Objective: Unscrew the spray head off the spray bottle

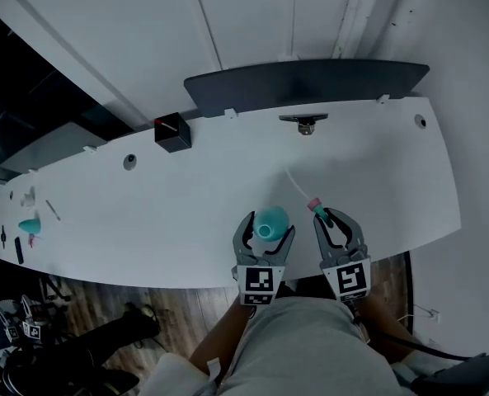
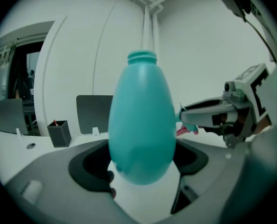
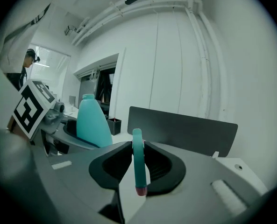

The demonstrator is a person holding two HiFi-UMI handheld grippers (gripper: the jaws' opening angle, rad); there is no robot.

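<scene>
Spray bottle (image 2: 143, 125), teal and egg-shaped, stands upright between the jaws of the left hand-held gripper (image 1: 268, 226), which are spread wide around its lower body and press on it from both sides. Its open threaded neck (image 2: 141, 56) points up. The bottle is over the near part of the white table (image 1: 186, 213), close to the person's lap. Just right of the bottle, and apart from it, the right hand-held gripper (image 1: 333, 219) has its jaws drawn nearly together on the spray head (image 3: 138, 160). This is a thin teal piece with a pink end that stands on edge between the pads. From the spray head a thin pale tube (image 1: 297, 186) slants away across the table, beyond the bottle and to its right. Farther off and to the bottle's left, a small black box (image 1: 172, 132) sits near the table's far edge, with something red-tipped inside it. Beyond the bottle and slightly right, a small metal fitting (image 1: 304, 123) sits at that same edge. Behind it a dark panel (image 1: 306, 85) stands along the table's back against the pale wall. Well to the bottle's left, at the table's far end, lies another small teal thing (image 1: 31, 223), too small to make out.
</scene>
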